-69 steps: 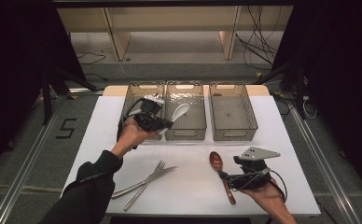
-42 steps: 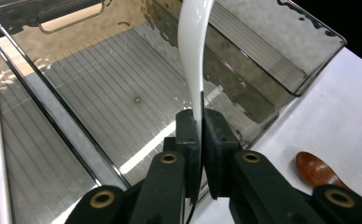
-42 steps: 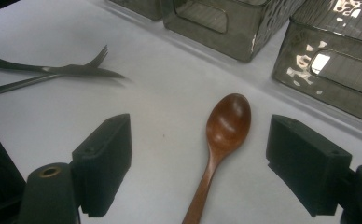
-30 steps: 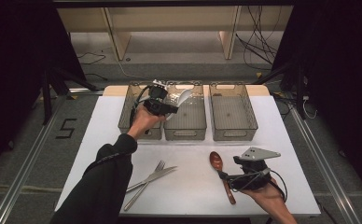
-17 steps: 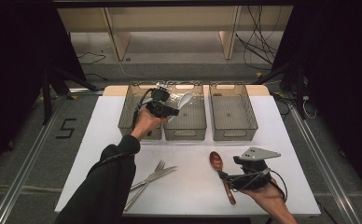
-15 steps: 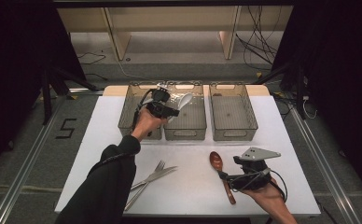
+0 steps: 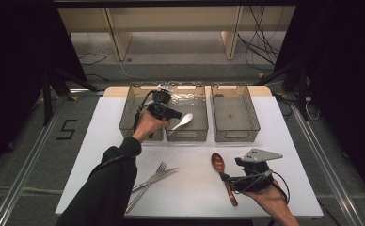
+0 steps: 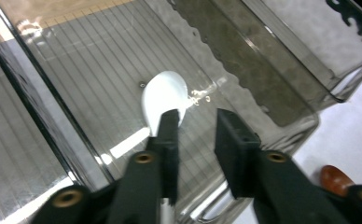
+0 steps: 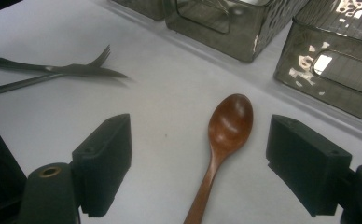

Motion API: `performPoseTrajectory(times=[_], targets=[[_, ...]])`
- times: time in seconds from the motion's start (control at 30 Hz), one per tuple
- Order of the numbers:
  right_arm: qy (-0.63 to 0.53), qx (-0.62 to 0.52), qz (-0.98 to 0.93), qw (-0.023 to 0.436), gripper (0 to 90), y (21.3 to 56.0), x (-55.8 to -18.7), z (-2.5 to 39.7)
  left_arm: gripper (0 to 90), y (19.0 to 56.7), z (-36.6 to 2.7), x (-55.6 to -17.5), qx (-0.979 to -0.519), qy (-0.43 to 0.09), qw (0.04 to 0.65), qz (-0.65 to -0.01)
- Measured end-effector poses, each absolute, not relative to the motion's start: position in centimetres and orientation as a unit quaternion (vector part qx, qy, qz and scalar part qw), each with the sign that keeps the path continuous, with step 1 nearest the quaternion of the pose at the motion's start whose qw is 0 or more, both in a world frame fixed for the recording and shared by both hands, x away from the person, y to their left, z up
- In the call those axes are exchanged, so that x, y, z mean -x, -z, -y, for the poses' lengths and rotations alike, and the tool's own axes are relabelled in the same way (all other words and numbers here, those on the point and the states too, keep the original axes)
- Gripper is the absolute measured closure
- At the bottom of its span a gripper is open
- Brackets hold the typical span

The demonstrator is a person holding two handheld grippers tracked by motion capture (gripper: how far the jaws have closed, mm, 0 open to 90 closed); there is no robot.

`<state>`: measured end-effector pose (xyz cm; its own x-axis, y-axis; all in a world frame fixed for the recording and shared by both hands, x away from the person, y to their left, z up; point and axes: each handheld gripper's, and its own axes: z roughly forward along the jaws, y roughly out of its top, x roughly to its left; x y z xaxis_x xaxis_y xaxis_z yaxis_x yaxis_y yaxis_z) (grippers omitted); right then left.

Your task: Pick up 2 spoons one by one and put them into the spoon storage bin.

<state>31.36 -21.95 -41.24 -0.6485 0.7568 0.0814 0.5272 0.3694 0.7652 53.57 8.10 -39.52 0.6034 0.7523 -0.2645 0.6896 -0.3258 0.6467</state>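
Two fingers of the left gripper (image 8: 195, 135) stand apart over the middle bin (image 7: 199, 123), a white spoon (image 8: 165, 95) beside one finger. Right gripper (image 9: 216, 172) fingers spread wide around a wooden spoon (image 9: 223, 140) on the desk (image 7: 194, 188).

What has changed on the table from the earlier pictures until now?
The left hand-held gripper opened and let go of the white spoon, which dropped into the middle bin. The right hand-held gripper stayed open around the wooden spoon; fork and knife stayed crossed.
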Motion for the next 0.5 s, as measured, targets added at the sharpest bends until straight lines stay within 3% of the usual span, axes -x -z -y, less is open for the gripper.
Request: performPoseTrajectory(times=[0.17,0.5], targets=[[-0.399,-0.395,-0.815,0.144,23.5,41.2,-31.4,22.0,51.7,38.6,-8.4,-52.9,-0.814,-0.032,0.379,-0.439],[-0.394,-0.397,-0.816,0.144,23.6,41.3,-31.4,21.9,34.1,37.3,-10.2,-50.1,-0.816,-0.020,0.396,-0.420]])
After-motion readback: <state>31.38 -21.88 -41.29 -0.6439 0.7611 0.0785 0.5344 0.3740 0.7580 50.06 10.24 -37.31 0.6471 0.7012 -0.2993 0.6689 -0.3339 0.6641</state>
